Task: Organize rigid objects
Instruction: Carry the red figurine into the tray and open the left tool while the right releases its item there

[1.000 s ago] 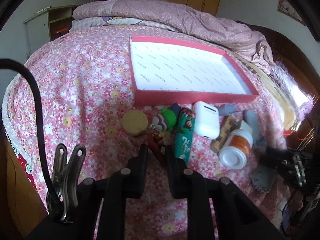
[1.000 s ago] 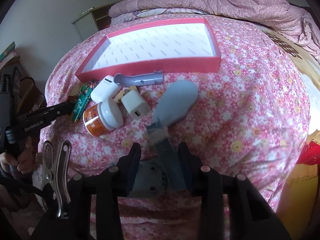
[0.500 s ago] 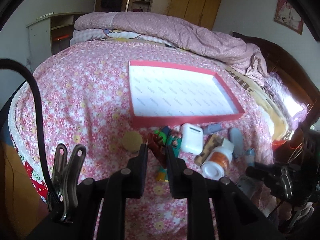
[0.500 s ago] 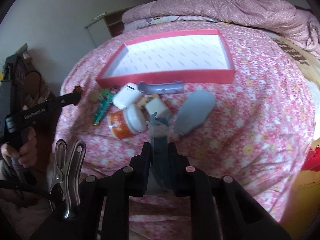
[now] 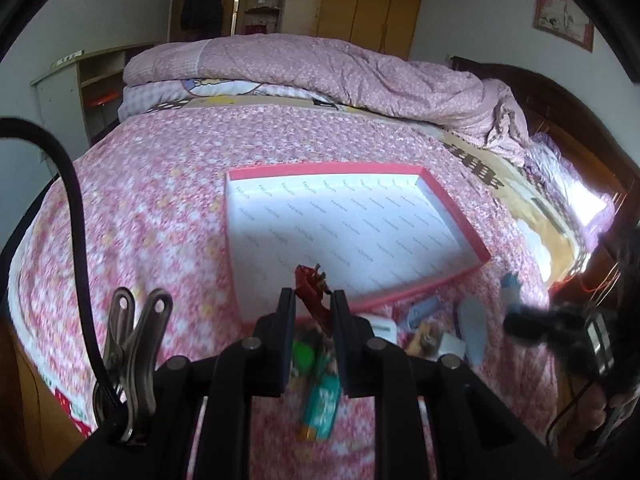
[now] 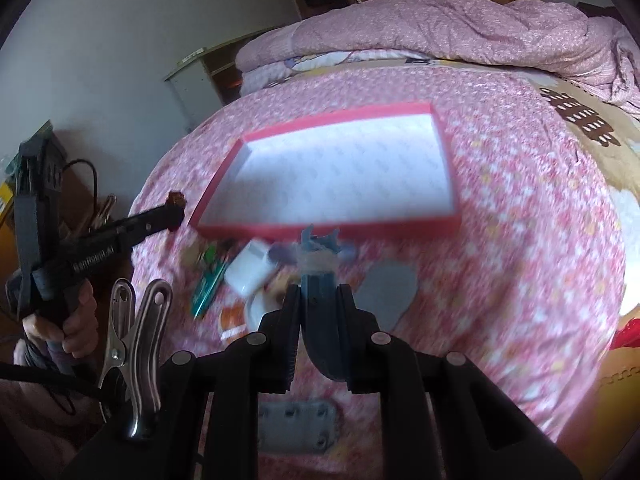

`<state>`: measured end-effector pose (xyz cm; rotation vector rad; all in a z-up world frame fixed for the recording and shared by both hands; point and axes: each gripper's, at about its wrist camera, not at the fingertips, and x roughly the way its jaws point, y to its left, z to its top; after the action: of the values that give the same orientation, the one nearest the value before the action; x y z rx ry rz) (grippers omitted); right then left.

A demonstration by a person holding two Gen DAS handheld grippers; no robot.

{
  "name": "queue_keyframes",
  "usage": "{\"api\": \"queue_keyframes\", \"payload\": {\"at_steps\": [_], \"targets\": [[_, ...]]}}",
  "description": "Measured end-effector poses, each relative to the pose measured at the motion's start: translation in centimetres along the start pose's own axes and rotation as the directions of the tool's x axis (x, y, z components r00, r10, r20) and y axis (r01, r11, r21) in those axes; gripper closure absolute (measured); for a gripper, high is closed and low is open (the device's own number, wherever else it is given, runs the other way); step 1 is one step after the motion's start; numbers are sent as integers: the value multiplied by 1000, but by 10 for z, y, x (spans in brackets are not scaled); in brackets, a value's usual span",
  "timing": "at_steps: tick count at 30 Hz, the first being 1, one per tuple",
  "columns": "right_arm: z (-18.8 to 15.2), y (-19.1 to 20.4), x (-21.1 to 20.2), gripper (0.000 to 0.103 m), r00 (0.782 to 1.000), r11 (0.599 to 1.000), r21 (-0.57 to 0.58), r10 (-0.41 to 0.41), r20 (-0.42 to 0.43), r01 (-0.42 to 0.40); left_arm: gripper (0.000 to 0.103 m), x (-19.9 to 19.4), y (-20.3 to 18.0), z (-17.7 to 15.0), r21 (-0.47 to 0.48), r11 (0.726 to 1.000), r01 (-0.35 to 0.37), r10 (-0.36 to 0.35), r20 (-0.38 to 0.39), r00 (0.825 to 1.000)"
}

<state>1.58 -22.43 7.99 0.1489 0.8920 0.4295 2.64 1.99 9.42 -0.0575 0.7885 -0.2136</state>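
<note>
A shallow red box with a white printed floor lies on the pink floral bedspread; it also shows in the right wrist view. My left gripper is shut on a small red-brown figure and holds it in the air at the box's near edge. My right gripper is shut on a blue-grey tool and holds it above the pile of loose objects. The left gripper also appears in the right wrist view.
Loose objects lie in front of the box: a green packet, a white case, an orange-labelled bottle, a grey oval piece. A grey plate lies near me. A rolled quilt sits behind.
Both grippers rose away from the bedspread. The left one carried the red-brown figure up to the box's near edge. The right one closed on the blue-grey tool and lifted it.
</note>
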Motion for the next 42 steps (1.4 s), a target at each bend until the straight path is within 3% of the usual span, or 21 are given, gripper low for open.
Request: {"api": "queue_keyframes", "payload": {"at_steps": [6,15,21,28,32,35,37,39,42], "targets": [[38,-13,20,85,999,998,28,-54,-6,54,85,36,1,19,20,999,31,-30,-41,999],[68,-38,67,85,989,990,18,-139,-39,140,85,89,0,48,42,999,-1,6,-103,995],[61,-53,92,85,982,987,31,-155,-111,160,85,108,4,30,-6,999,-47,45,-159,986],[38,-40,85,85,977,976,91,-187,-108,197,85,103,10,21,12,999,-42,44,-157,987],[27,-25,84,84,971,974,46,-215,-102,221,84,96,15,14,42,998,-43,49,-158,986],[33,-27,86,84,978,979,72,-182,-97,190,84,95,15,13,49,998,-26,33,-151,988],[35,-27,86,84,974,976,59,-204,-98,210,73,93,16,12,32,999,-24,29,-151,988],[36,-25,83,76,971,975,43,-212,-110,218,62,88,17,10,11,999,-31,32,-146,989],[33,-19,68,69,976,978,25,-207,-61,209,58,77,16,11,-5,999,-43,42,-122,992]]}}
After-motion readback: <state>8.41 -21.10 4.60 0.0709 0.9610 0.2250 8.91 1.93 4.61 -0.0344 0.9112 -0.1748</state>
